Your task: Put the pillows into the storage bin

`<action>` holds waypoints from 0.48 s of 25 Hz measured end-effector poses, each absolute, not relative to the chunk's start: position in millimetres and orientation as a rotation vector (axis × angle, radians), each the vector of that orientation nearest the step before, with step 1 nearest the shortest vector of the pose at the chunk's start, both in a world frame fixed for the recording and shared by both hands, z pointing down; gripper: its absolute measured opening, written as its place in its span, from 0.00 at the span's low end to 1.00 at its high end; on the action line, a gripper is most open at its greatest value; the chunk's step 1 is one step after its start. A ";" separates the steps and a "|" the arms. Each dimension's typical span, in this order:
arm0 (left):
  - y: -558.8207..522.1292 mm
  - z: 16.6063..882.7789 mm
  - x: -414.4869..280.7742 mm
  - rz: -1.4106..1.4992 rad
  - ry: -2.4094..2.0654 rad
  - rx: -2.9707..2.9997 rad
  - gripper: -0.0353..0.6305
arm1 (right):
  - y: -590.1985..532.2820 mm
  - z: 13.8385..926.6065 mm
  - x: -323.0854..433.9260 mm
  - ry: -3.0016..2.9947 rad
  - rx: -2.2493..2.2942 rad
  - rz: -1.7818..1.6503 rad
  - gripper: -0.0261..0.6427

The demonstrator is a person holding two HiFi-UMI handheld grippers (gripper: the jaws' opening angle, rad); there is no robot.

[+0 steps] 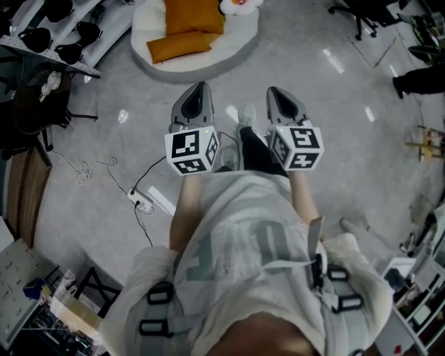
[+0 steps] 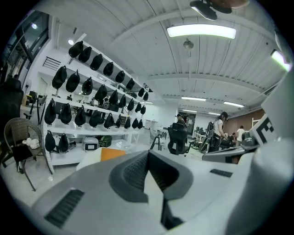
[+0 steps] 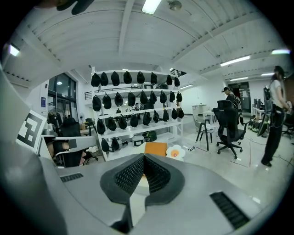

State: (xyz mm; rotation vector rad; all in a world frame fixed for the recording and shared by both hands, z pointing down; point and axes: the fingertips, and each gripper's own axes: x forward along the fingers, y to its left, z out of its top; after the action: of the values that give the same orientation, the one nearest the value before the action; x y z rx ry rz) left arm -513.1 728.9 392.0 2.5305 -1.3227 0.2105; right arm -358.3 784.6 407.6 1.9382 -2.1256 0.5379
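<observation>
Two orange pillows (image 1: pixel 189 28) lie on a round white cushion bed (image 1: pixel 149 21) on the floor ahead, with a white flower-shaped pillow (image 1: pixel 240 4) at its far edge. My left gripper (image 1: pixel 200 87) and right gripper (image 1: pixel 272 92) are held side by side at waist height, both pointing toward the bed and well short of it. Both are shut with nothing between the jaws. The left gripper view shows its shut tips (image 2: pixel 148 154) and an orange pillow (image 2: pixel 111 153) beyond. The right gripper view shows its tips (image 3: pixel 143 159), an orange pillow (image 3: pixel 156 148) and the flower pillow (image 3: pixel 175 152). No storage bin shows.
A white power strip (image 1: pixel 142 202) and loose cables lie on the grey floor at my left. Shelves of black bags (image 2: pixel 92 87) line the wall beyond the bed. A wicker chair (image 2: pixel 17 137) stands left, office chairs (image 3: pixel 228 124) and people stand right.
</observation>
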 end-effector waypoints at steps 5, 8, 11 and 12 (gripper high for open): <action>713.2 391.1 -500.2 0.202 -1.339 2.535 0.06 | 755.1 414.7 -349.7 -2.166 1.933 0.551 0.05; 698.9 393.0 -498.7 0.202 -1.351 2.534 0.06 | 731.4 418.5 -355.8 -2.198 1.898 0.543 0.05; 676.3 392.9 -488.4 0.195 -1.379 2.529 0.06 | 701.9 418.2 -349.7 -2.226 1.864 0.509 0.05; 668.8 394.7 -484.5 0.196 -1.387 2.522 0.06 | 692.1 419.7 -346.0 -2.230 1.853 0.503 0.05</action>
State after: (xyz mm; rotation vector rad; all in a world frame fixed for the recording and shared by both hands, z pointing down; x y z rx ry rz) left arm -484.5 668.8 394.7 2.5223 -1.3866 0.1963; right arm -346.0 692.1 419.7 1.8525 -2.2303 0.5029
